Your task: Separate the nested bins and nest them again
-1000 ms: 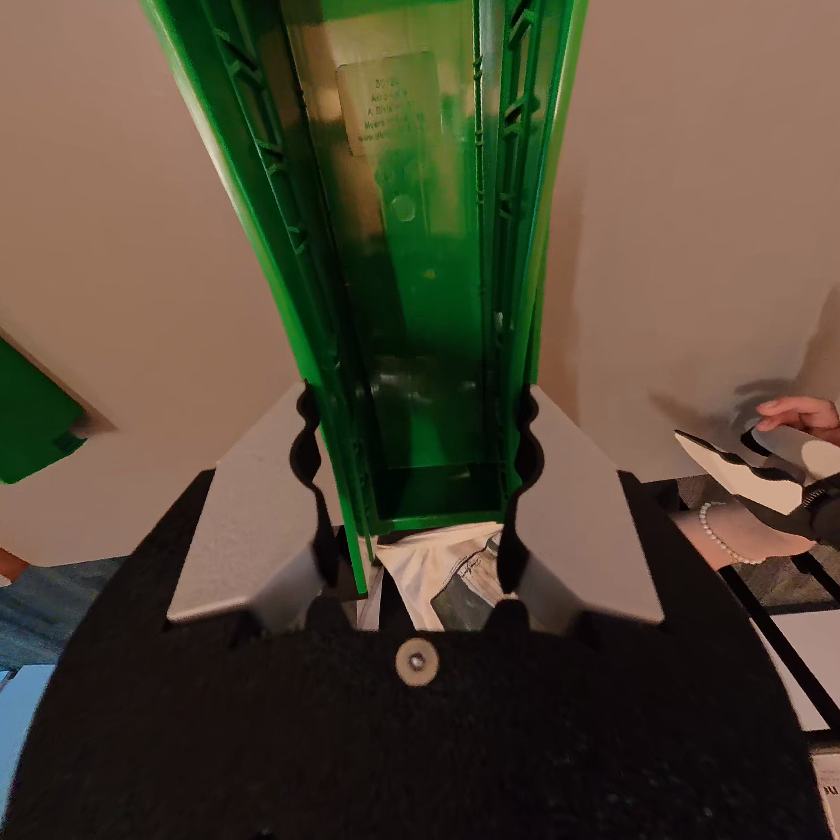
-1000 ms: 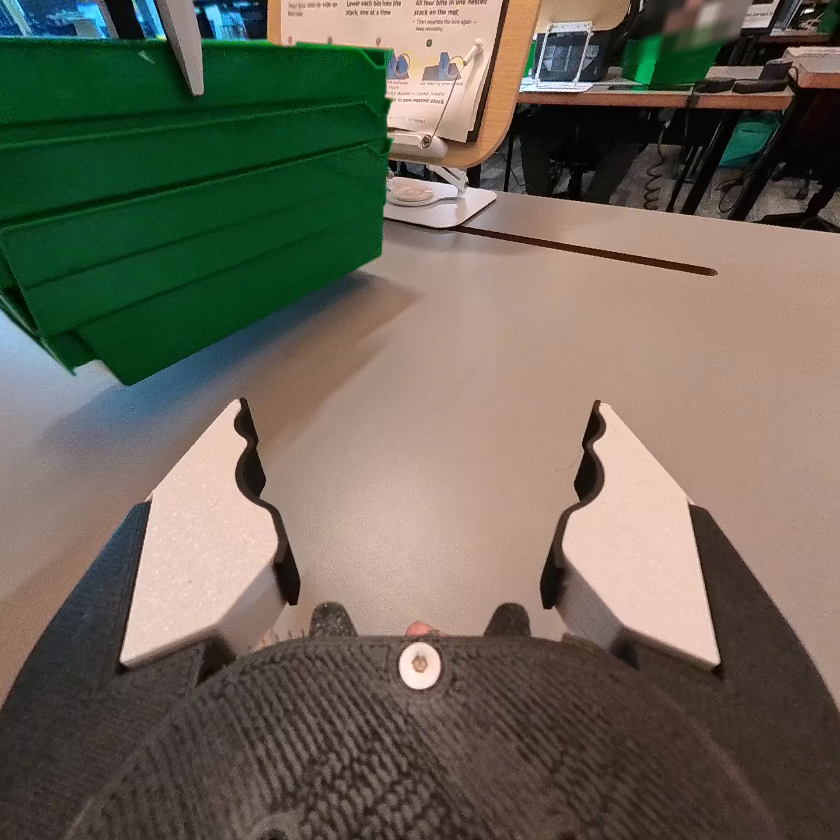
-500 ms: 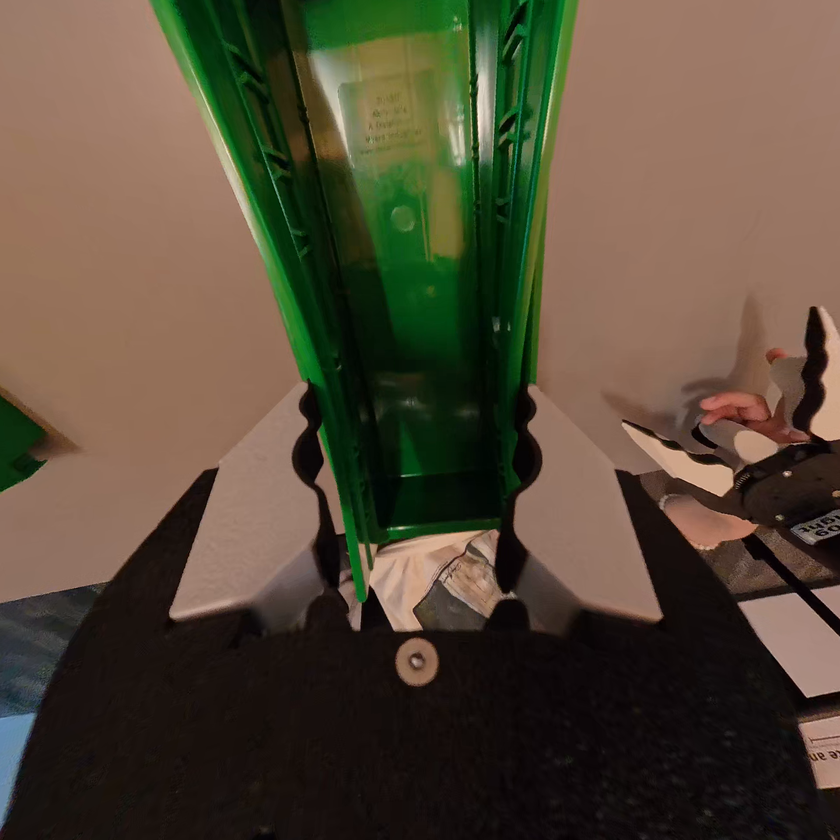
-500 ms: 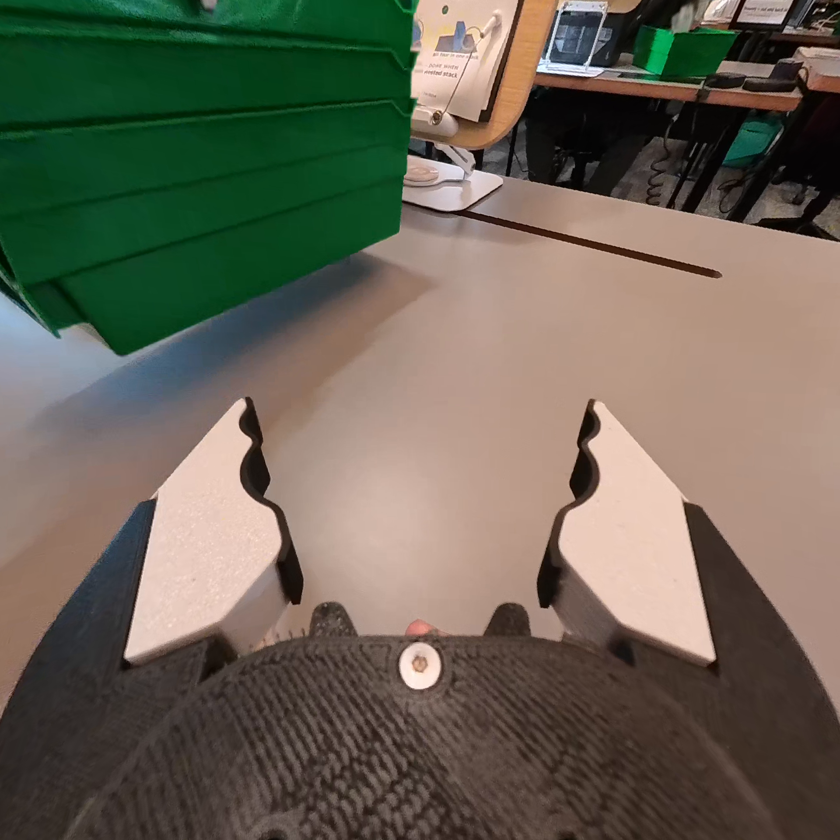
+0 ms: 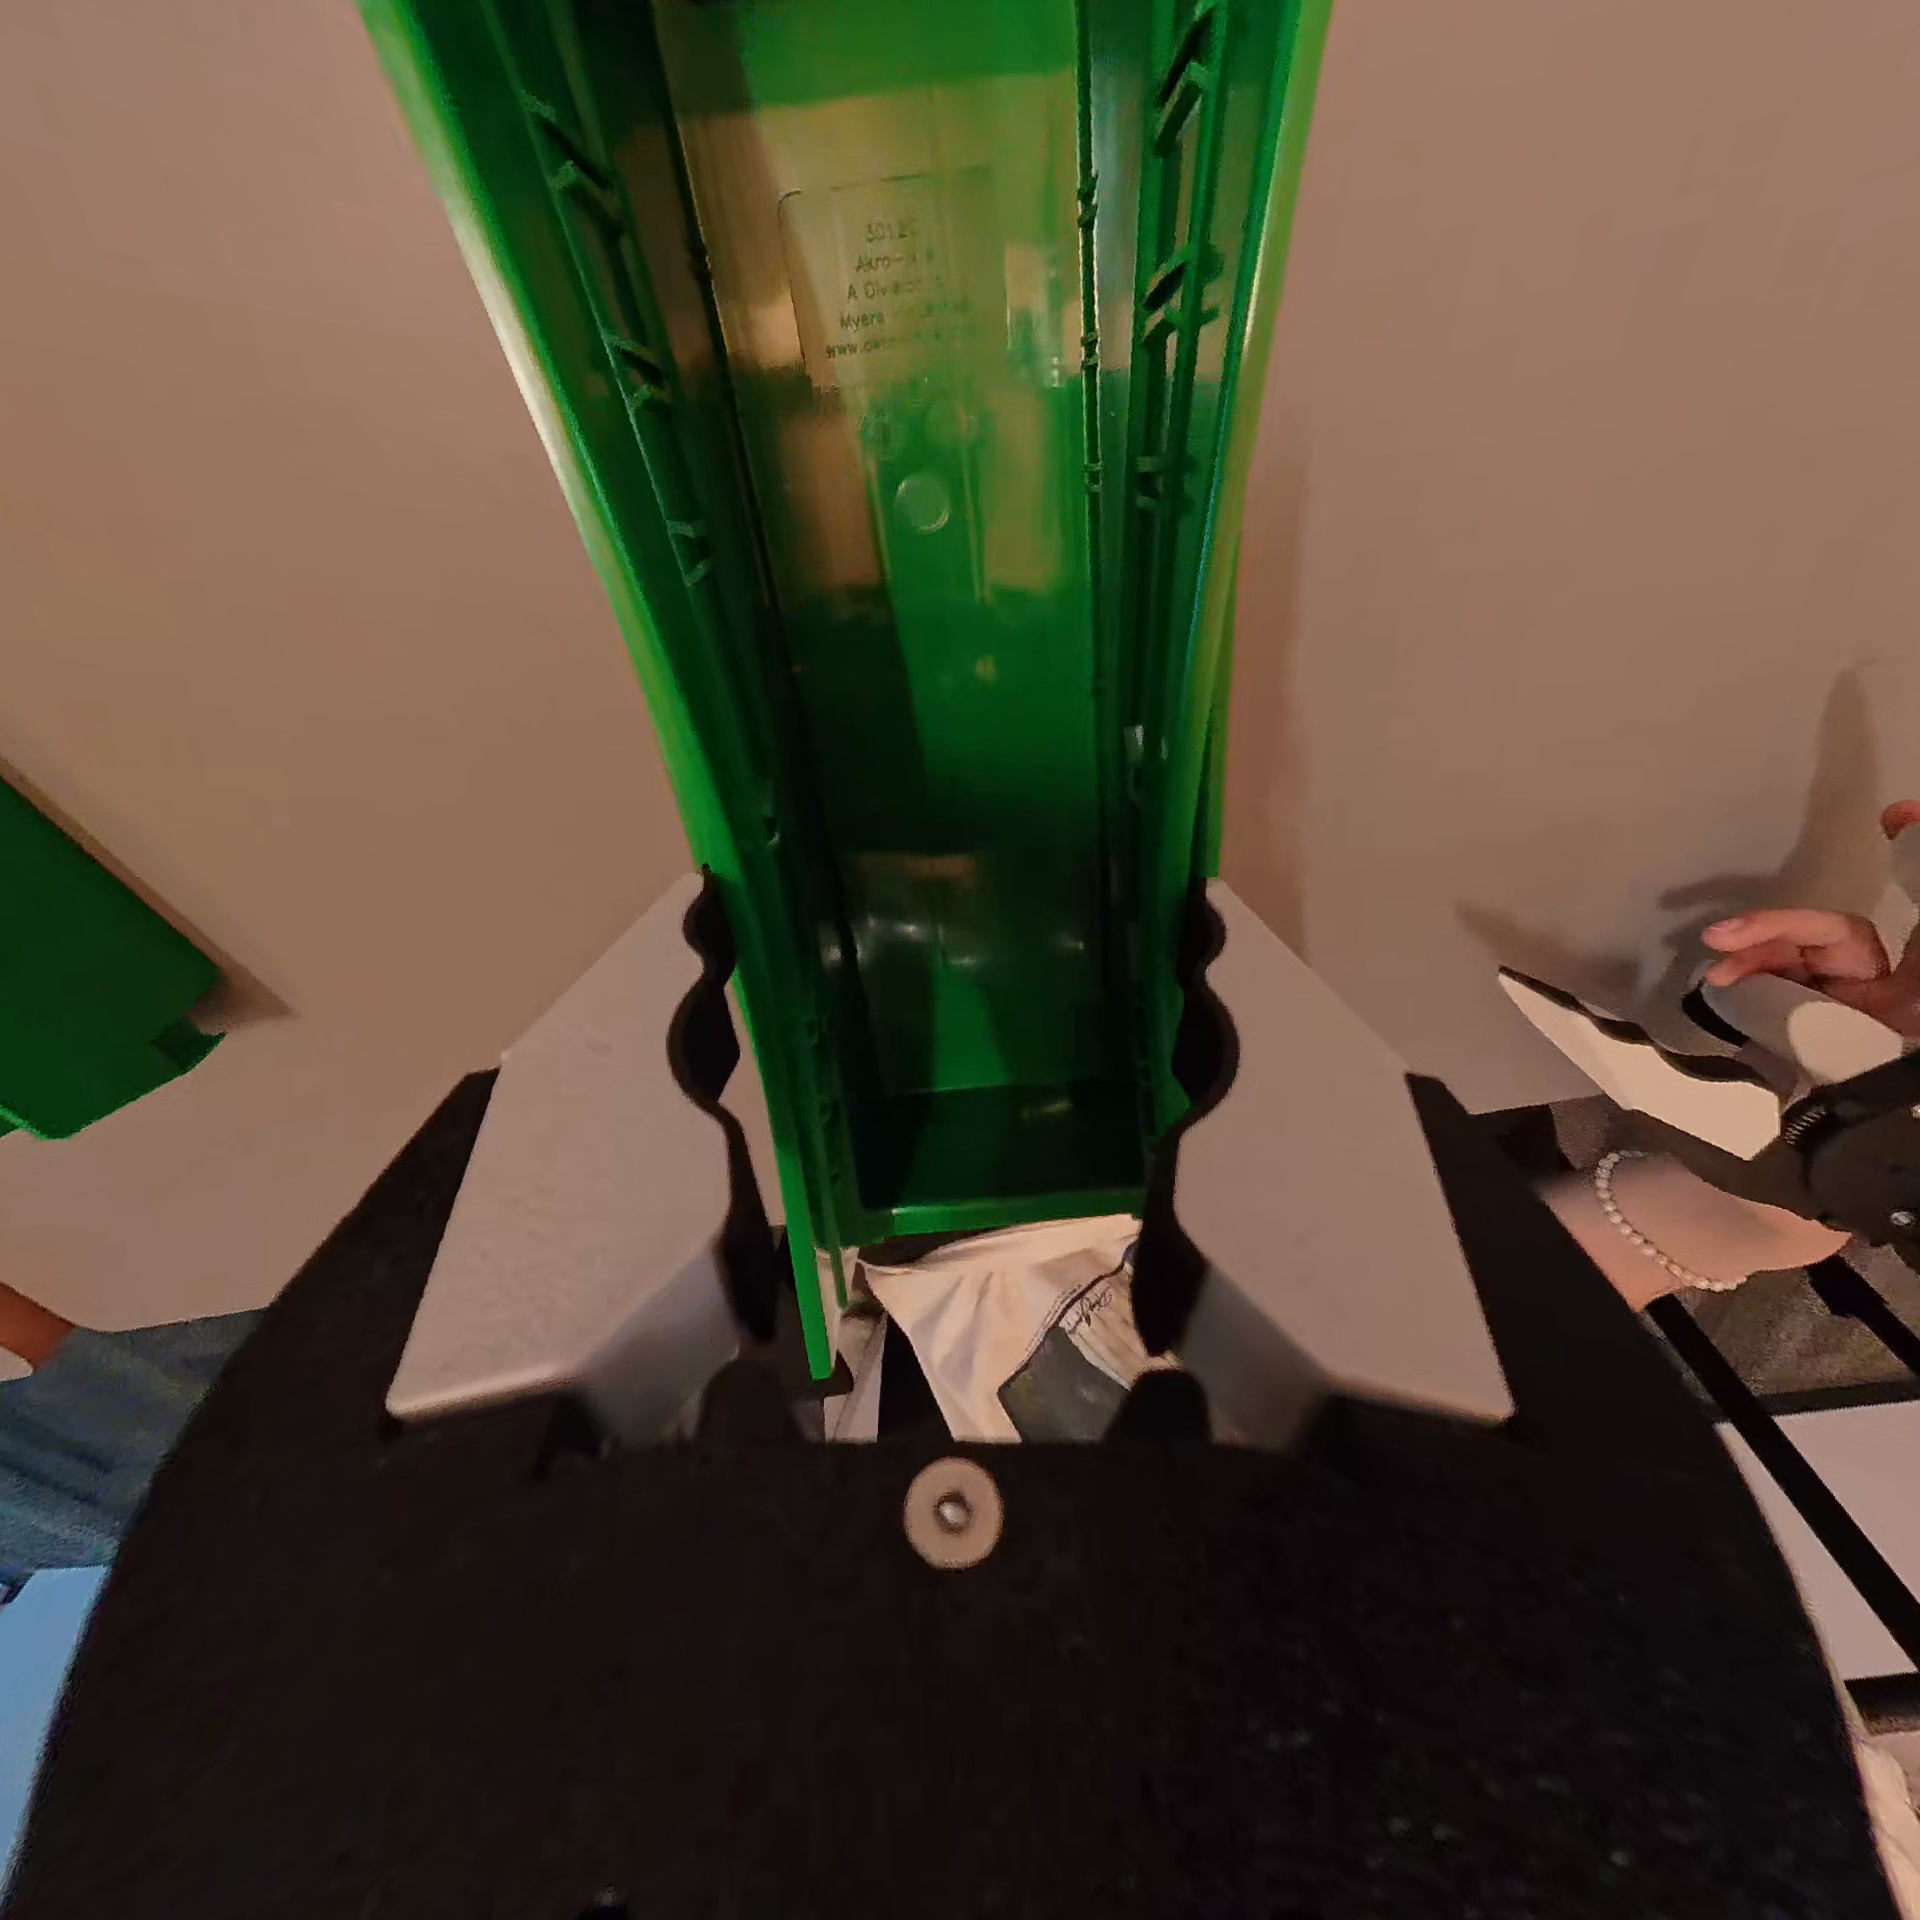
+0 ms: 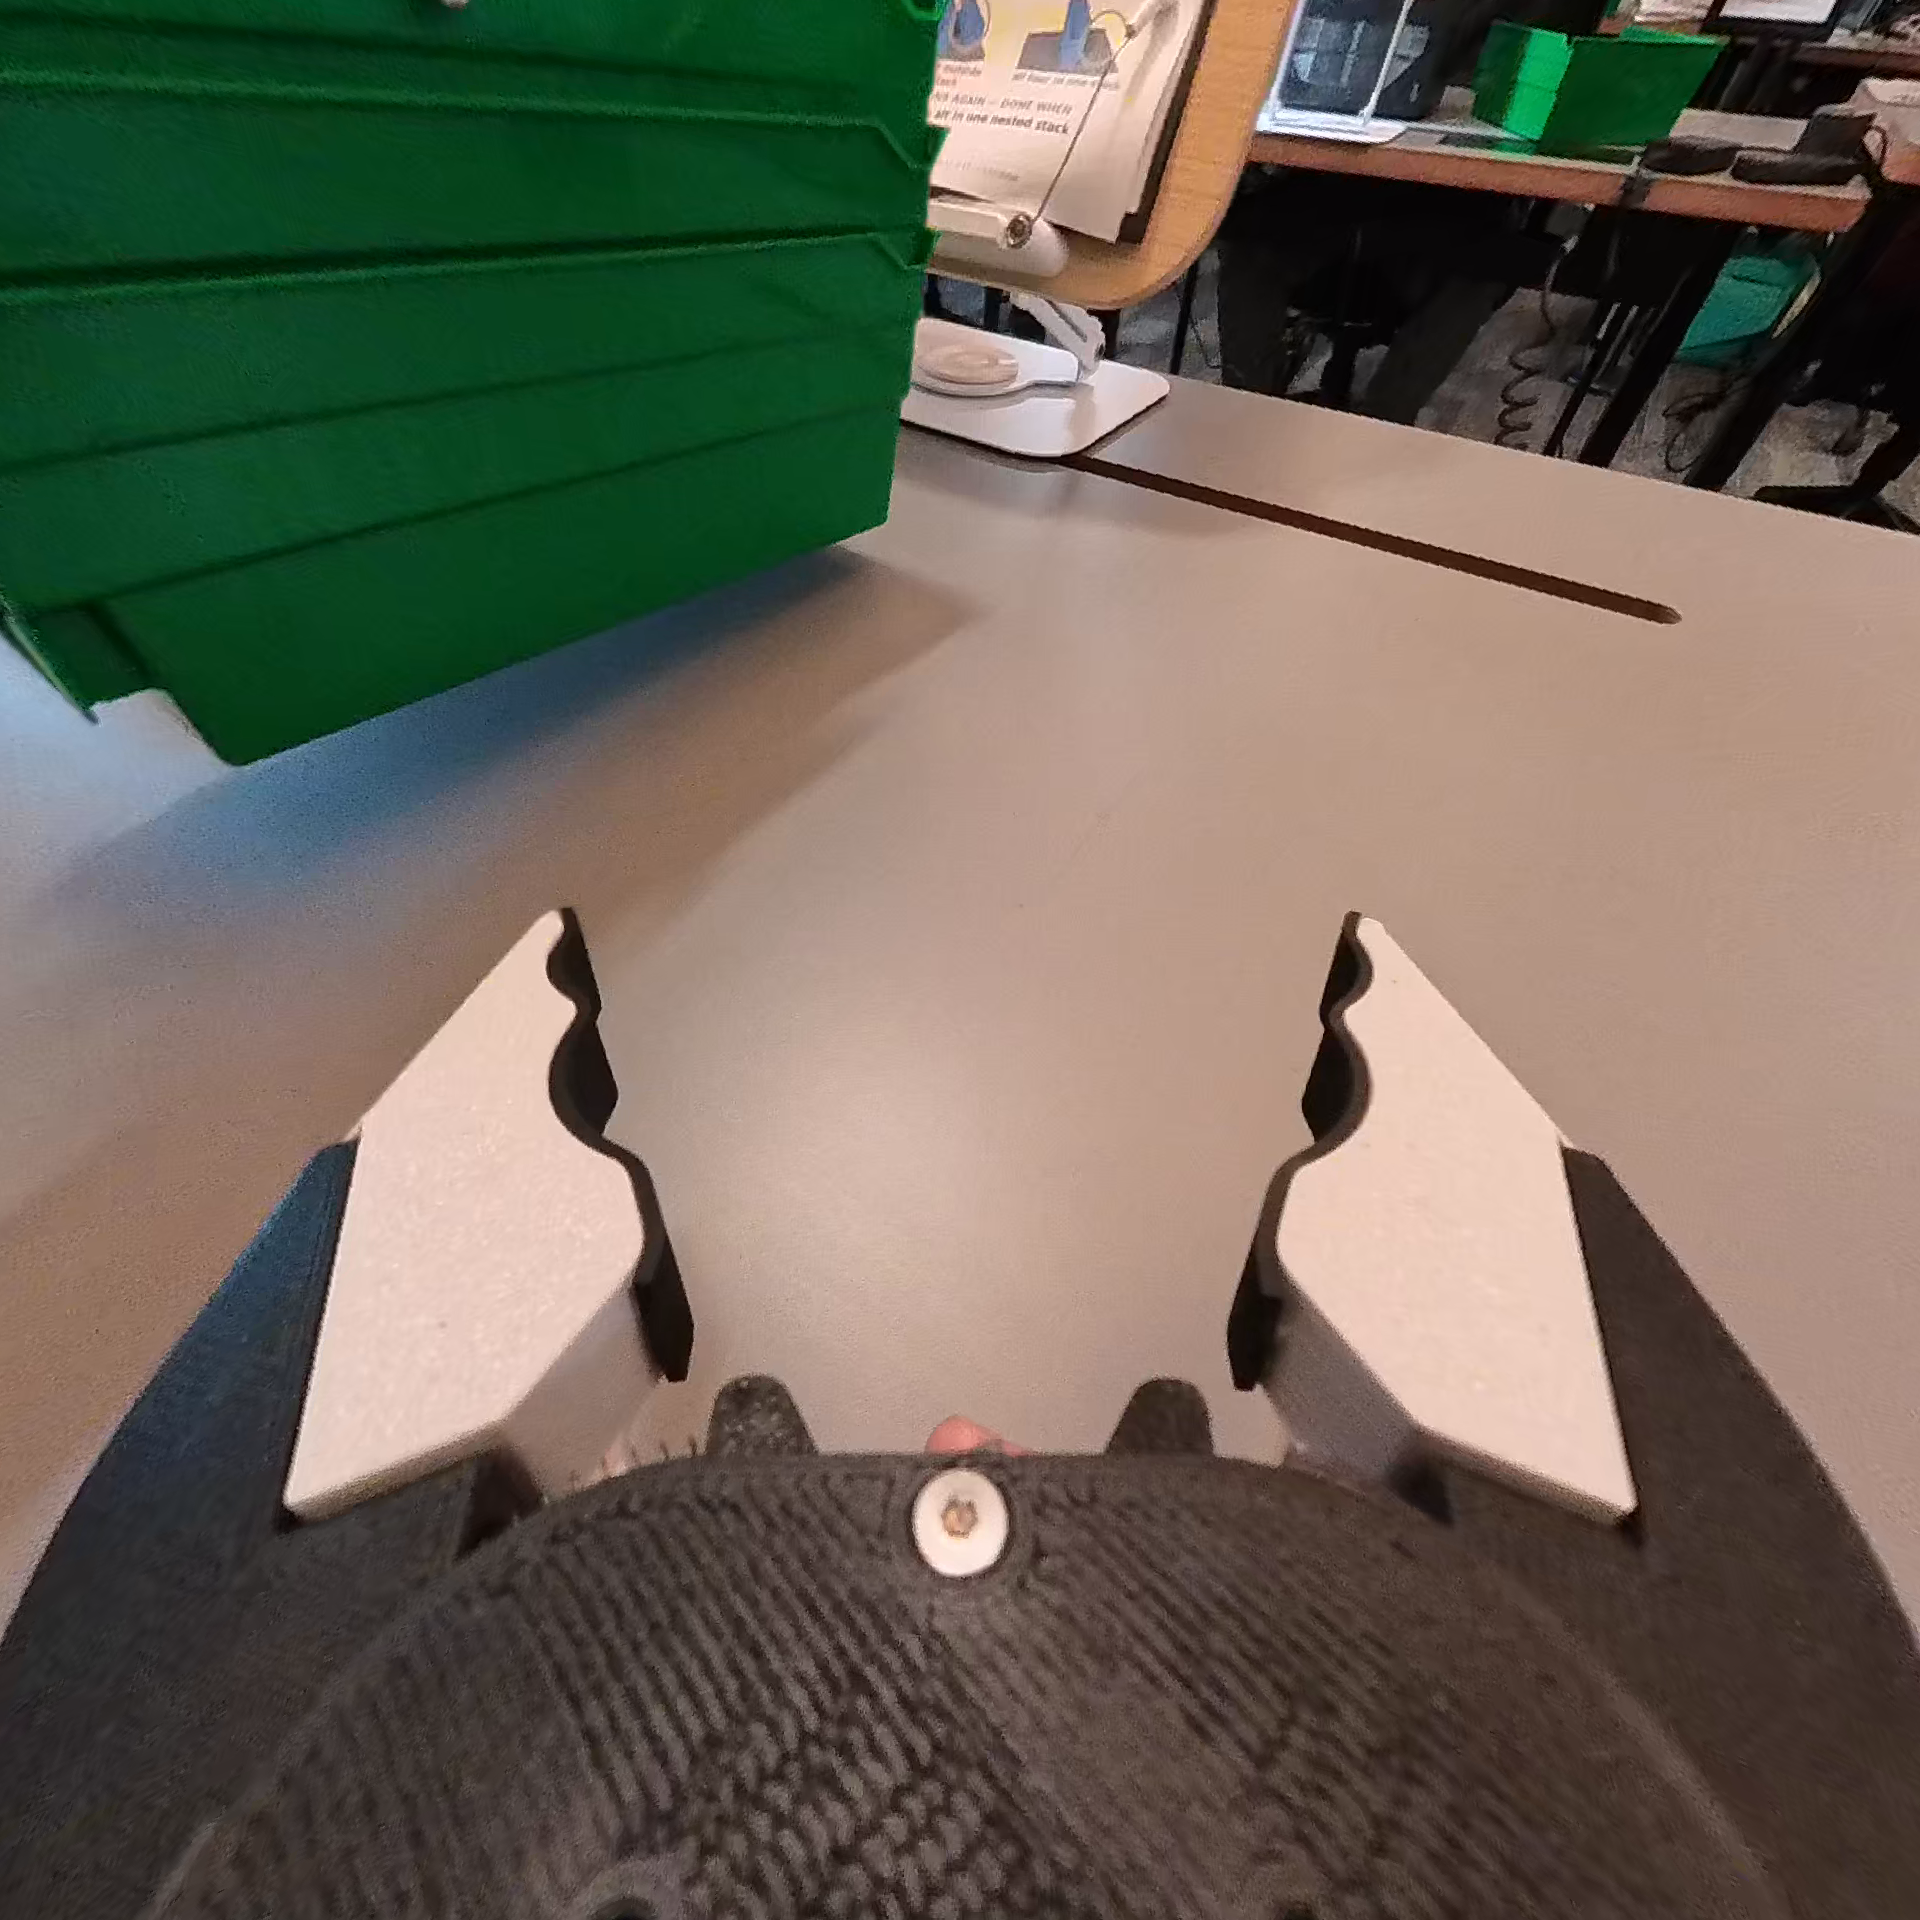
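Observation:
A stack of several nested green bins (image 5: pixel 935 623) is held off the table between my left gripper's (image 5: pixel 956 904) fingers, which are shut across its narrow end, pressing on both outer walls. In the right wrist view the same stack (image 6: pixel 447 364) hangs tilted above the grey table (image 6: pixel 1143 831) at the upper left, casting a shadow below. My right gripper (image 6: pixel 956 935) is open and empty, low over the table, to the right of the stack and apart from it. It also shows at the right edge of the left wrist view (image 5: pixel 1662 1029), held by a hand (image 5: pixel 1808 951).
Another green bin (image 5: pixel 83 956) lies on the table at the left edge. A stand with an instruction sheet (image 6: pixel 1070 104) on a white base (image 6: pixel 1029 390) stands behind the stack. A dark slot (image 6: pixel 1382 540) crosses the table. Other tables and a green bin (image 6: pixel 1579 78) are far behind.
The held stack now sits closer and farther right in the right wrist view. The right gripper has shifted slightly, staying open. The left grip on the stack has not changed.

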`<state>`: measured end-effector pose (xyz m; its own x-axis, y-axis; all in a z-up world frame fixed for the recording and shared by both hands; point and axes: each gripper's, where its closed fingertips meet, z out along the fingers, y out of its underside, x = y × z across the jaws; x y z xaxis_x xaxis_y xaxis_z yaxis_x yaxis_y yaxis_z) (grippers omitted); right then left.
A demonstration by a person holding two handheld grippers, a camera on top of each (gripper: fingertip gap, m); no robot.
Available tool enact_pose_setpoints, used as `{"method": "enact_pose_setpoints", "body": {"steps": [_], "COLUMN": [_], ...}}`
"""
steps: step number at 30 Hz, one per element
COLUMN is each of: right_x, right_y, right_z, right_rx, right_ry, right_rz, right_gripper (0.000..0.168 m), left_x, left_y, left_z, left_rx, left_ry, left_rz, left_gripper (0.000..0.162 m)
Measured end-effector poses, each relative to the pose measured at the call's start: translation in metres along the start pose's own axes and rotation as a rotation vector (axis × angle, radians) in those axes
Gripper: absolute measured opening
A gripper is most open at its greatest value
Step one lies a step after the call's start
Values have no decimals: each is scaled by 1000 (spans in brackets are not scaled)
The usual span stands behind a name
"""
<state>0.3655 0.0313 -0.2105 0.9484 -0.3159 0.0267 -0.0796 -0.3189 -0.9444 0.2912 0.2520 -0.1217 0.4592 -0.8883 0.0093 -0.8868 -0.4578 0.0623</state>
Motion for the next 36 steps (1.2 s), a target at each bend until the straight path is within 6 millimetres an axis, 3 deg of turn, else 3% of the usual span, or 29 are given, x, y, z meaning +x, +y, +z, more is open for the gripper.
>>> {"method": "enact_pose_setpoints", "body": {"steps": [6,14,18,21,25,30,36], "right_x": [-1,-4,-4,-2,-4,-6,-3], "right_y": [0,0,2,0,1,-7,-6], "right_z": [2,2,1,0,3,1,1], "right_rx": [-3,-10,-26,-8,-13,19,6], "right_ry": [0,-4,1,5,-9,-9,9], "right_rz": [-5,-11,-39,-26,-19,-22,-35], "right_gripper": [136,136,136,135,135,135,135], "left_x": [-2,-3,-26,-62,-114,-179,-217], "left_y": [-5,-10,-10,-9,-4,2,13], "left_z": [-13,-60,-88,-96,-80,-27,33], "left_rx": [33,82,122,128,114,85,29], "left_ry": [3,-6,-2,-13,13,28,59], "left_rz": [-2,13,-17,-74,-143,-214,-240], "left_gripper": [84,88,89,90,92,93,95]}}
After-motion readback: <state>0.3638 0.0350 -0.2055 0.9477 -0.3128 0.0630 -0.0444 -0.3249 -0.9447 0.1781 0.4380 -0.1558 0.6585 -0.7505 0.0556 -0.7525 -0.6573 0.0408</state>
